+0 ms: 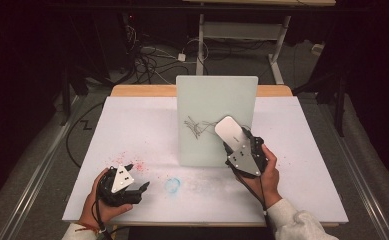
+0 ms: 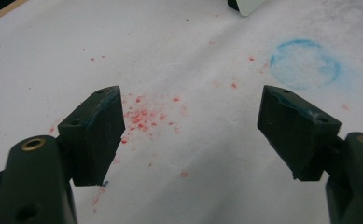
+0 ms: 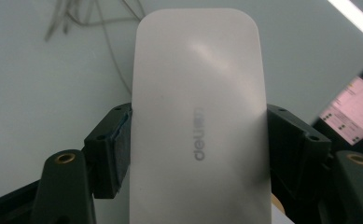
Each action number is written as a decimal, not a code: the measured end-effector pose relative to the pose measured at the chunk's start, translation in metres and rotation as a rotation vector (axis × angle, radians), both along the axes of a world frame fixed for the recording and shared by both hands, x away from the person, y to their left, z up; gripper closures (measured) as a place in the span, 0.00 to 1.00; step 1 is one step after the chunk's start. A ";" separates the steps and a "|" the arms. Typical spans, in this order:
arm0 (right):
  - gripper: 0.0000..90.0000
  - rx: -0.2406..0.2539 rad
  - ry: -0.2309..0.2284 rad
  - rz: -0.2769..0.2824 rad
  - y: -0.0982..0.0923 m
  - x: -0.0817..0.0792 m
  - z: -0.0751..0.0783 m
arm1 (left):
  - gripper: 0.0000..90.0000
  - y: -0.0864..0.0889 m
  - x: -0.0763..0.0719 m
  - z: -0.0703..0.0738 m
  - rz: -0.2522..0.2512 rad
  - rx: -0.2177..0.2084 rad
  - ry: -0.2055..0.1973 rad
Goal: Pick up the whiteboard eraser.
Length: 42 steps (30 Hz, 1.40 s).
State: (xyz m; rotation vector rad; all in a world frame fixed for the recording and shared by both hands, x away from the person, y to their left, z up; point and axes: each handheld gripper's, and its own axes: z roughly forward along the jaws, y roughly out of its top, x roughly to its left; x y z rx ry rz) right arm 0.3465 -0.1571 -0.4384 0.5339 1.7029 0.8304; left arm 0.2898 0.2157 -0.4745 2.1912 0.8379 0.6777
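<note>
Evidently the wiping step is in hand — the right gripper [image 1: 235, 141] is clamped on the eraser [image 1: 230, 129], held against the board [image 1: 202, 100] beside the scribble [image 1: 196, 126]. Next: sweep left across the marks — the left gripper [image 1: 138, 186] rests wide open, empty.

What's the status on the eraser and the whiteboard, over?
Right gripper shut on the white eraser, held against the upright whiteboard beside the dark scribble. Left gripper open, empty, over red specks. Nothing blocking.

Red specks [image 1: 132, 164] & blue ring stain [image 1: 172, 185] are seen on white table sheet [image 1: 302, 150] at approx. 7 o'clock; cables [image 1: 147, 57] at 11.
</note>
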 end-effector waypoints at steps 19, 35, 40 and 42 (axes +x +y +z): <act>0.34 0.092 0.060 -0.072 -0.021 0.000 -0.010 | 0.25 0.000 0.000 0.001 0.003 0.000 -0.008; 0.34 0.053 0.066 -0.048 -0.016 0.000 -0.011 | 0.25 0.002 0.000 0.001 0.006 -0.029 -0.002; 0.34 0.059 0.060 -0.047 -0.016 0.000 -0.012 | 0.25 0.001 0.004 0.001 0.002 -0.032 -0.004; 0.34 0.060 0.056 -0.047 -0.016 0.000 -0.013 | 0.26 0.000 0.003 0.001 -0.003 -0.031 -0.003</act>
